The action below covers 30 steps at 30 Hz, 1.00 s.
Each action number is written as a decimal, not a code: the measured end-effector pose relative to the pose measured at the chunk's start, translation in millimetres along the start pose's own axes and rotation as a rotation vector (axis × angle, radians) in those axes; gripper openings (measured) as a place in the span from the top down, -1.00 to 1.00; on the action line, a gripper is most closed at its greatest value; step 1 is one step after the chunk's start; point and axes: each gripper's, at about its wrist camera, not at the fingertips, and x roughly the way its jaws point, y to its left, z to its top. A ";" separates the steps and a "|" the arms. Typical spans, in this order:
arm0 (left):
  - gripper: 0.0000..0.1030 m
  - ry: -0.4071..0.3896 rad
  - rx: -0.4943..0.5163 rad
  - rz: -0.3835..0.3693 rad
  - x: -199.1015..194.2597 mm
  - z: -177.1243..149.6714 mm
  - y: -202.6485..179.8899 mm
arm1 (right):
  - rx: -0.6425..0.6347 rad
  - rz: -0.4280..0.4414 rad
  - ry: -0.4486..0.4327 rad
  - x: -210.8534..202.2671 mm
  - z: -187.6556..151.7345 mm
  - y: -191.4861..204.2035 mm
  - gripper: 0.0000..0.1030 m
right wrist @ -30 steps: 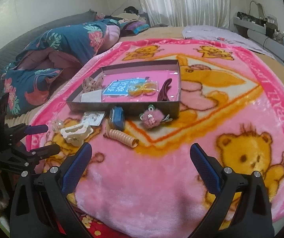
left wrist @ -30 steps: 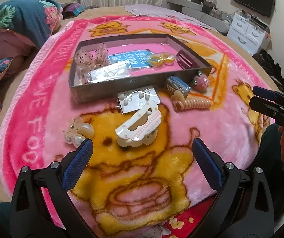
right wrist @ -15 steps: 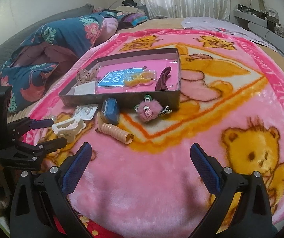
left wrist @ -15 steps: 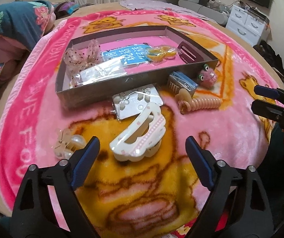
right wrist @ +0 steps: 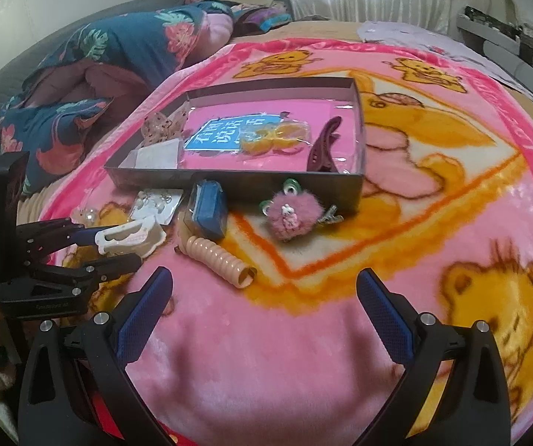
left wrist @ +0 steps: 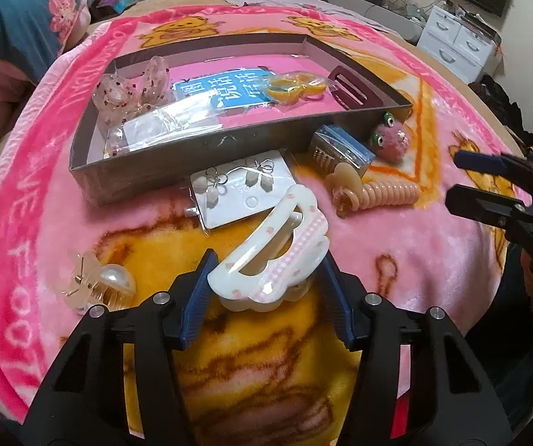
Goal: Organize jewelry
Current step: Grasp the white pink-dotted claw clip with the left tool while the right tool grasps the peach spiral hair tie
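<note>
A white hair claw [left wrist: 274, 256] lies on the pink blanket between the pads of my left gripper [left wrist: 266, 258]. The jaws are closing and both blue pads touch its sides. From the right wrist view the same claw [right wrist: 129, 238] sits in the left gripper [right wrist: 114, 245]. My right gripper [right wrist: 264, 278] stands open over bare blanket, short of a peach spiral hair tie [right wrist: 222, 260]. Behind is the grey box [left wrist: 199, 152], which holds a glitter bow [left wrist: 132, 89], a blue card, yellow rings and a maroon clip [left wrist: 352, 89].
Loose on the blanket in front of the box are an earring card [left wrist: 236, 193], a pearl clip [left wrist: 114, 278], a blue packet [left wrist: 344, 148] and a pink fuzzy clip [left wrist: 389, 141]. A folded quilt [right wrist: 99, 85] lies at the far left, white drawers [left wrist: 456, 44] at the far right.
The left gripper has moved forward and down over the white claw, and its jaws have narrowed from wide open onto its sides. The right gripper has come slightly closer to the items.
</note>
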 end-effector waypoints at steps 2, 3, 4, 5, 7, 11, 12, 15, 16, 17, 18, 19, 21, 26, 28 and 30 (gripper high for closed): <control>0.10 -0.002 -0.004 -0.005 -0.7 0.2 1.2 | -0.045 -0.001 0.015 6.7 3.5 6.5 -0.86; 0.10 -0.001 -0.009 -0.009 -1.4 -0.4 2.6 | -0.060 0.001 0.025 9.9 4.5 9.6 -0.81; 0.10 -0.003 -0.014 -0.010 -1.8 -0.4 3.3 | -0.080 0.004 0.039 14.5 5.6 13.2 -0.72; 0.10 -0.005 -0.021 -0.011 -3.1 -0.7 4.8 | -0.097 0.007 0.051 18.5 5.7 16.7 -0.68; 0.10 -0.010 -0.033 -0.017 -6.7 -2.7 8.6 | -0.136 0.010 0.076 28.2 7.0 24.6 -0.62; 0.10 -0.020 -0.052 -0.028 -12.1 -5.1 12.7 | -0.193 0.013 0.101 42.1 8.3 36.4 -0.46; 0.10 -0.023 -0.055 -0.029 -13.4 -5.3 13.4 | -0.205 0.012 0.107 46.2 9.3 39.0 -0.42; 0.10 -0.032 -0.062 -0.032 -16.5 -5.1 14.9 | -0.231 0.009 0.115 55.7 10.9 44.8 -0.29; 0.10 -0.034 -0.064 -0.033 -16.9 -5.4 15.7 | -0.236 0.011 0.117 57.7 10.6 46.4 -0.20; 0.10 -0.035 -0.068 -0.034 -17.5 -5.4 16.2 | -0.241 0.017 0.117 58.2 9.6 48.0 -0.11; 0.10 -0.035 -0.070 -0.034 -18.1 -5.5 16.6 | -0.248 0.023 0.113 57.3 8.0 49.6 -0.06; 0.10 -0.037 -0.072 -0.037 -18.6 -5.5 17.1 | -0.255 0.024 0.110 56.3 7.2 50.5 0.05; 0.10 -0.039 -0.080 -0.042 -19.7 -5.6 18.7 | -0.272 0.033 0.102 53.2 3.3 54.3 0.29; 0.10 -0.054 -0.091 -0.048 -24.7 -5.1 21.8 | -0.280 0.035 0.081 40.5 -8.8 61.6 0.68; 0.10 -0.059 -0.098 -0.051 -27.3 -5.2 23.0 | -0.254 0.053 0.074 34.4 -11.6 60.9 0.68; 0.10 -0.070 -0.105 -0.053 -32.0 -5.0 23.5 | -0.216 0.081 0.064 25.9 -13.8 57.8 0.68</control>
